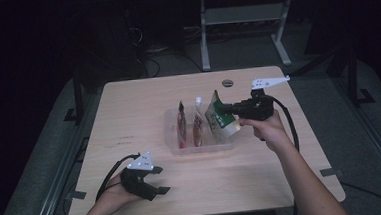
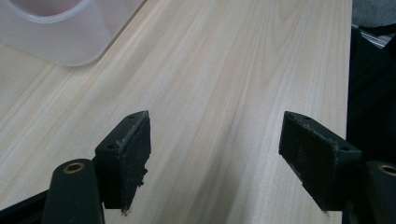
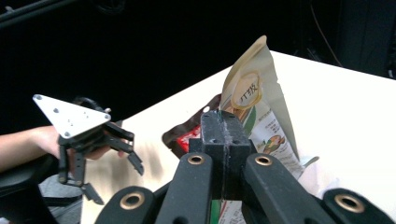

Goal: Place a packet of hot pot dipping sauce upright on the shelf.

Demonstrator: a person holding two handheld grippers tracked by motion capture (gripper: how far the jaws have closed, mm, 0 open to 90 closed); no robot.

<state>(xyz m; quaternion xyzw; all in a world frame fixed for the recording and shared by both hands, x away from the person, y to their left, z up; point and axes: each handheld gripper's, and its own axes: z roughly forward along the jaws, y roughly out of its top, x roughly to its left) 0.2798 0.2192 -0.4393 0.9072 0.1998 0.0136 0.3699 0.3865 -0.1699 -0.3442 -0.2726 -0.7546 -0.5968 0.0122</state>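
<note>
A clear plastic bin point(image 1: 170, 123) sits mid-table with two slim red pouches point(image 1: 181, 125) standing in it. My right gripper point(image 1: 227, 109) is shut on the side of a beige-and-green pouch point(image 1: 220, 118), held tilted at the bin's right end. I cannot tell if it touches the bin's bottom. In the right gripper view the closed jaws point(image 3: 223, 135) pinch this pouch point(image 3: 261, 102), with a red pouch point(image 3: 187, 136) behind. My left gripper point(image 1: 159, 182) rests open near the table's front left. Its fingers point(image 2: 130, 154) spread over bare wood.
The wooden table point(image 1: 129, 116) has a small round grommet point(image 1: 227, 82) near its far edge. A corner of the bin point(image 2: 60, 32) lies ahead of the left gripper. The left gripper point(image 3: 116, 182) appears beyond the right one. Dark floor and a desk frame point(image 1: 204, 36) lie behind.
</note>
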